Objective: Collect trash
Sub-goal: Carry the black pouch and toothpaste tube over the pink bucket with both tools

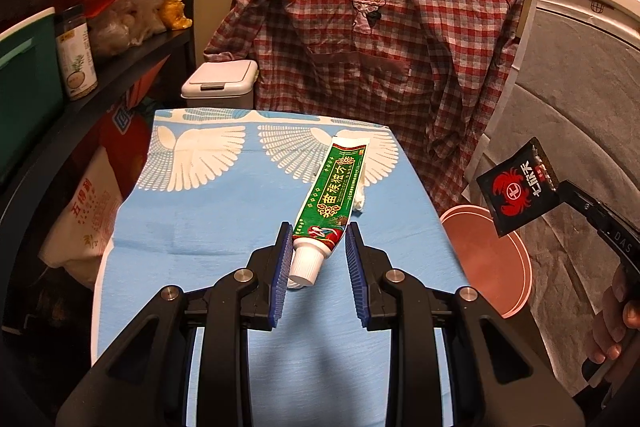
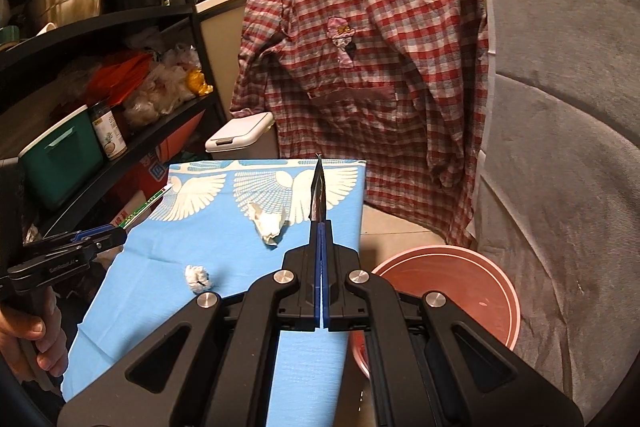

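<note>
On the blue bird-printed cloth surface (image 1: 180,227), near its right edge, lies the green toothpaste tube (image 1: 328,199); we judge we should lower our spread left tool (image 1: 316,255) squarely around its white cap before squeezing. Our right tool (image 2: 321,227), pressed together, pinches the black crab-printed sachet (image 1: 516,187) above the round pink basin (image 2: 480,291).

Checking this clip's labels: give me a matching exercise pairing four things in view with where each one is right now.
Things:
1. green tube
2. black sachet
3. pink basin
4. crumpled tissue

Places:
A. on the floor beside the table
B. clamped in the right hand-held gripper
C. lying alone on the blue cloth
D. cap end between the open left hand-held gripper's fingers

Pairs: 1-D, 2-B, 3-A, 4-C
</note>
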### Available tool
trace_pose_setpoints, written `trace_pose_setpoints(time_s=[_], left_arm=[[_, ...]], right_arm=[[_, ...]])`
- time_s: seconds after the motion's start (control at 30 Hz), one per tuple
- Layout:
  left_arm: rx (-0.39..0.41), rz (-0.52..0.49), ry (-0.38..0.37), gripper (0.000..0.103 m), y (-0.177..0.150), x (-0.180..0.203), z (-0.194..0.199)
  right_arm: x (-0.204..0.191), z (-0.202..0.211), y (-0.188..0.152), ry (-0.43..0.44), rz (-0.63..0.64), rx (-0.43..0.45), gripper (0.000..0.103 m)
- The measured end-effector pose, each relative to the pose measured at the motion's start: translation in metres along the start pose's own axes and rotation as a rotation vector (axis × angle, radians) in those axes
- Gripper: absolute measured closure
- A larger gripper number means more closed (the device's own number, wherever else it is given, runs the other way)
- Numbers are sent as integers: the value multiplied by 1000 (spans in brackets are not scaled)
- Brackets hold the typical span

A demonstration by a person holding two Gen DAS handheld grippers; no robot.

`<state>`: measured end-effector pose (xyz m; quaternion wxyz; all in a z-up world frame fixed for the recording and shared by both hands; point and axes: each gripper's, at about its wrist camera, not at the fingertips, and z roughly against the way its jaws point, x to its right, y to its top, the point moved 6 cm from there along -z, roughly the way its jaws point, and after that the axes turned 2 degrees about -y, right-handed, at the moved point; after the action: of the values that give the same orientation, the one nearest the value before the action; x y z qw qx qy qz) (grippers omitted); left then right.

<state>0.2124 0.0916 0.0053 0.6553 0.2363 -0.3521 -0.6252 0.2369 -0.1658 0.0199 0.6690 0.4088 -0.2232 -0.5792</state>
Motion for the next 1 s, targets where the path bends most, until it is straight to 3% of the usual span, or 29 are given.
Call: trace_pose_setpoints(time_s=[1.0], left_arm=[[-1, -26, -74, 76, 8, 69, -26]], right_arm=[[77, 9, 1, -92, -85, 17, 103]])
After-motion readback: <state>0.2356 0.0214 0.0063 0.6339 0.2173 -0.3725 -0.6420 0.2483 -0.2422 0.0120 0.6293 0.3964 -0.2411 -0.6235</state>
